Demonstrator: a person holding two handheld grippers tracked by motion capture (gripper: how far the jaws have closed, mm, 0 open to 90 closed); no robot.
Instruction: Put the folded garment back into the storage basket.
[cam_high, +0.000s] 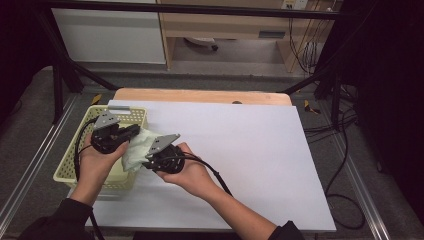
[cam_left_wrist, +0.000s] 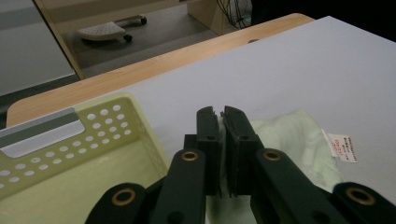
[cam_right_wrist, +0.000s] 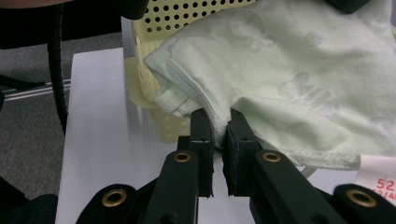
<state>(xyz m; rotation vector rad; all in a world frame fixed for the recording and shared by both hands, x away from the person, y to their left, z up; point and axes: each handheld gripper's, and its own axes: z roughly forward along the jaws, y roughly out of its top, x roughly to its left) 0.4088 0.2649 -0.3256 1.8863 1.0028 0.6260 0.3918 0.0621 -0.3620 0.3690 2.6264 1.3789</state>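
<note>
From the high view, a pale green cloth (cam_high: 136, 148) hung bunched between the two grippers, over the right-hand rim of a perforated yellow plastic basket (cam_high: 70, 165) at the left edge of the white table (cam_high: 250, 150). The left gripper (cam_high: 131, 131) pinched the cloth's upper end above the basket, and the right gripper (cam_high: 148, 162) pinched its lower end just beside the basket wall.

In the left gripper view, the black jaws stood clenched on a thin fold of the cloth (cam_left_wrist: 289, 140), soft and terry-like, the rest spreading past them onto the table with a small white tag (cam_left_wrist: 343, 147) at its hem; the basket (cam_left_wrist: 93, 140) lay to the left.

In the right gripper view, the jaws gripped a stitched edge of the cloth (cam_right_wrist: 280, 74), which showed faint woven patterns and draped against the basket (cam_right_wrist: 187, 14)
</note>
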